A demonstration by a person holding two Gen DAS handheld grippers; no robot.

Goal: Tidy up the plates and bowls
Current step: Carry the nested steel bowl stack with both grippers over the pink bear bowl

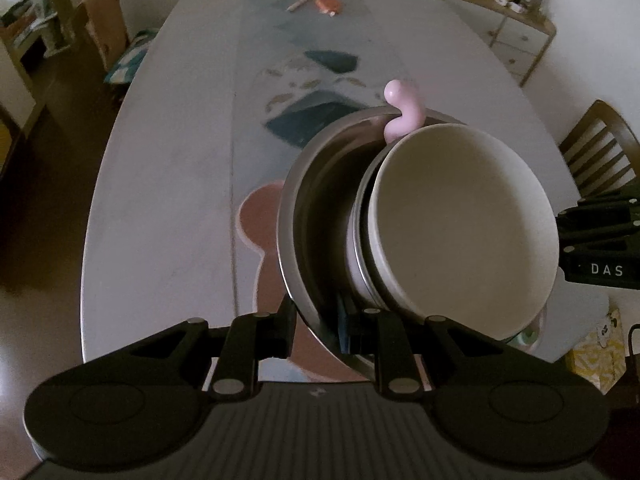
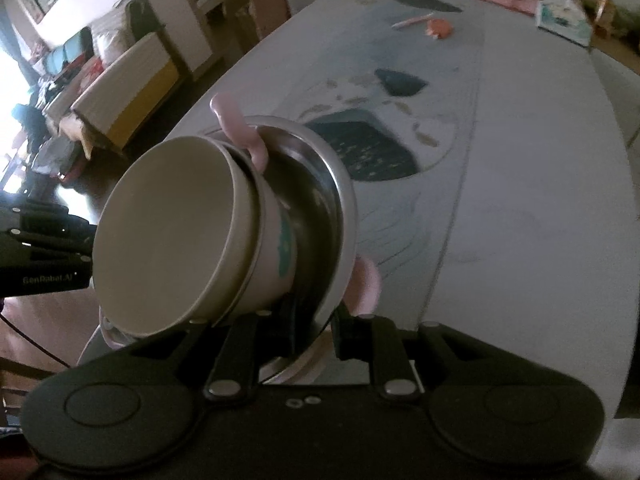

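At six o'clock on the steel bowl point(image 1: 316, 216), my left gripper point(image 1: 318, 334) pinches its rim; my right gripper point(image 2: 314, 334) clamps the opposite rim, stack level between.

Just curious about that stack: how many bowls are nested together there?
3: a wide steel bowl outermost, a white bowl with teal print inside it, and a plain cream bowl innermost. More may be hidden.

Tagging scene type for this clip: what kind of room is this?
Likely a home dining room: a long oval table, a slat-backed wooden chair beside it, a cluttered sideboard at the wall.
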